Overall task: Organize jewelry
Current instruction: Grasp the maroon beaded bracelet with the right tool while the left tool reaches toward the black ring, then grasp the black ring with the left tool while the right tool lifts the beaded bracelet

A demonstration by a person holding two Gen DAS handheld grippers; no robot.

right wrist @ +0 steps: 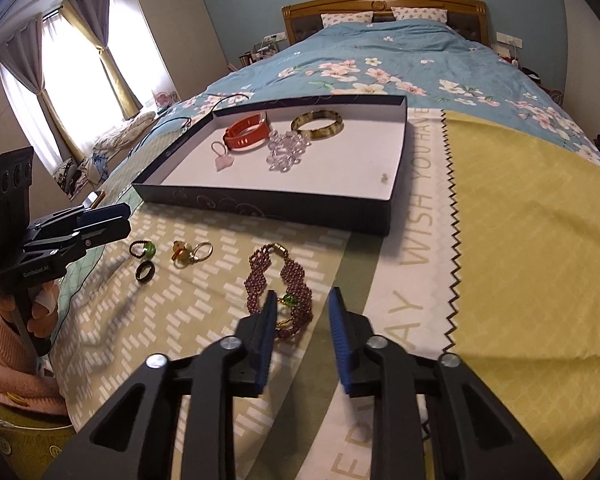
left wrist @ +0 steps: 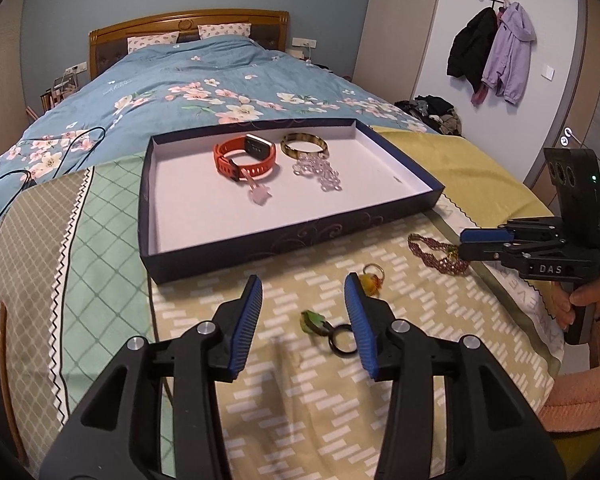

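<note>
Left tongs [left wrist: 304, 320]: standing wide and empty above the green-stone ring [left wrist: 312, 322] and black ring [left wrist: 343, 343], near the foot edge of the bed [left wrist: 188, 80].
Right tongs [right wrist: 302, 334]: narrow but with a clear gap; nothing pinched; the purple beaded bracelet [right wrist: 278, 286] lies just ahead, touching the left pad's tip.
Yellow-charm ring [left wrist: 371, 278]: beside the other rings, apart from them.
Box [left wrist: 236, 248]: dark tray toward the bed's middle, already holding the orange watch [left wrist: 245, 156], amber bangle [left wrist: 304, 145], clear bead strand [left wrist: 320, 172].
Step, as I judge: each tool claiming its piece; lower squarely, straddle the bracelet's bunched clasp end so the strand lifts without snagging.
Room: front wall of the box must be cleared; its near half lies bare; cloth between the tools is open.
</note>
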